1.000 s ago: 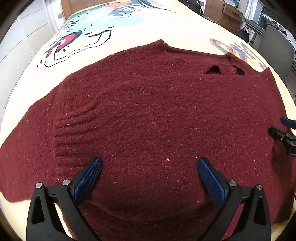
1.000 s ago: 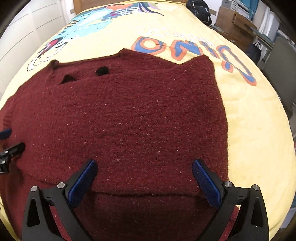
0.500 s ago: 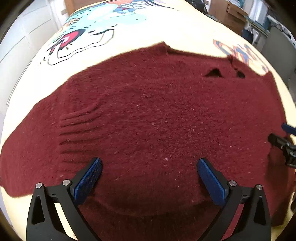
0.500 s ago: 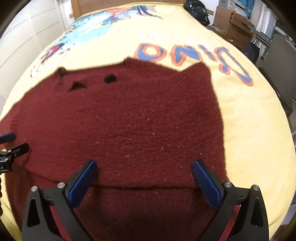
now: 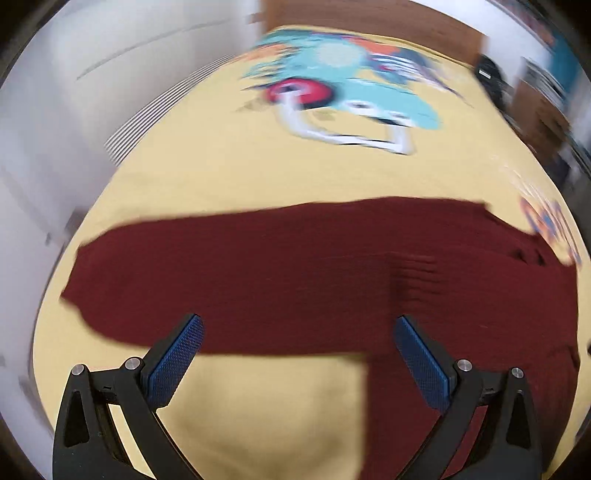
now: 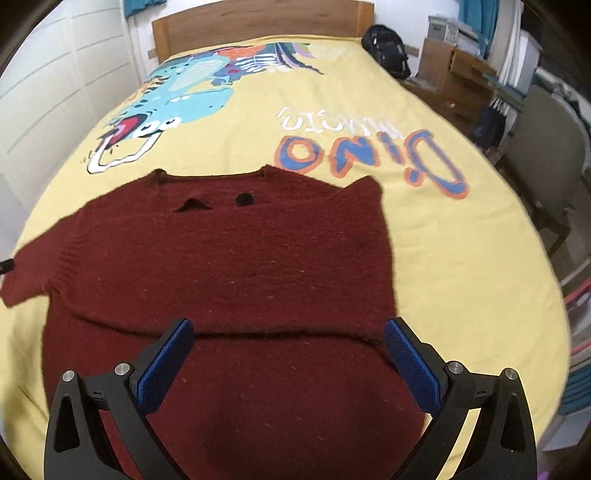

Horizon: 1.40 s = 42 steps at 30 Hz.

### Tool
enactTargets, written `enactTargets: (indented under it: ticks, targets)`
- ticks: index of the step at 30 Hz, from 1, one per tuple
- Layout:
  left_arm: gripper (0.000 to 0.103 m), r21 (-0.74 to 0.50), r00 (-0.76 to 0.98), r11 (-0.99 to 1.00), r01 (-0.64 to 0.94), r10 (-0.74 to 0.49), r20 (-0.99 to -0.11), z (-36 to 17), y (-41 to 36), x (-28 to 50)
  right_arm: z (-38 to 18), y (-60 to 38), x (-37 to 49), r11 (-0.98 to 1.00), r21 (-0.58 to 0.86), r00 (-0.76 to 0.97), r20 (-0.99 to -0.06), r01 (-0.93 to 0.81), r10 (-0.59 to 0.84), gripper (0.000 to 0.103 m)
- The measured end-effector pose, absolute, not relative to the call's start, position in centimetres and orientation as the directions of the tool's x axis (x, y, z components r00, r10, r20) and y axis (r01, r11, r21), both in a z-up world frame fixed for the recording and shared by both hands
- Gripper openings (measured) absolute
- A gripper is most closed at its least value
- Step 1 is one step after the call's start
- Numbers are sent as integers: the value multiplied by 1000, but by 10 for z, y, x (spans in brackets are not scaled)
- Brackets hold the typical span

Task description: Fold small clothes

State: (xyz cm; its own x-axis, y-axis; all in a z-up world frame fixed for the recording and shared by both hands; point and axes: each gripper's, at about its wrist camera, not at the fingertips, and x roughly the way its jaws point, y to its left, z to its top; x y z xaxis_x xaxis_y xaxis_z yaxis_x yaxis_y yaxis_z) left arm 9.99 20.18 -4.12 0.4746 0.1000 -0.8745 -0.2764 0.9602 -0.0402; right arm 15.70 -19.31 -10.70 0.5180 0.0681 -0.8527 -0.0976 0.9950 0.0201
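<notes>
A dark red knitted sweater (image 6: 229, 266) lies flat on the yellow bedspread (image 6: 461, 266), one sleeve folded across the body. In the blurred left wrist view the other sleeve (image 5: 236, 280) stretches out to the left. My left gripper (image 5: 295, 347) is open and empty, above the sleeve's near edge. My right gripper (image 6: 286, 347) is open and empty, above the sweater's body near a fold line. A tip of the left gripper (image 6: 5, 265) shows at the right wrist view's left edge.
The bedspread carries a dinosaur print (image 6: 184, 99) and lettering (image 6: 369, 155). A wooden headboard (image 6: 258, 18) is at the far end. A black bag (image 6: 386, 51), boxes (image 6: 454, 81) and a chair (image 6: 546, 162) stand at the right; a white wall (image 6: 44, 92) is at the left.
My left gripper has swung left, from over the sweater's body to the outstretched sleeve. My right gripper has pulled back and up, showing more of the bed. Both stay open.
</notes>
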Motion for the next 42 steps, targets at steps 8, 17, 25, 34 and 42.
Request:
enactTargets:
  ticks: [8, 17, 25, 34, 42]
  targets:
    - [102, -87, 334, 750, -655, 185, -924, -67, 336, 79, -106, -202, 148, 998, 26, 472, -880, -58, 50, 103]
    - [101, -152, 287, 632, -760, 117, -951, -108, 399, 82, -118, -207, 152, 999, 44, 434, -899, -26, 50, 103]
    - [18, -190, 317, 659, -728, 79, -945, -114, 406, 86, -129, -213, 156, 999, 39, 415, -909, -23, 46, 103]
    - [9, -146, 346, 759, -635, 110, -932, -73, 380, 94, -132, -214, 167, 1000, 19, 416, -909, -22, 27, 103]
    - [8, -159, 451, 877, -454, 73, -890, -16, 298, 110, -122, -210, 171, 998, 60, 437, -897, -33, 68, 103]
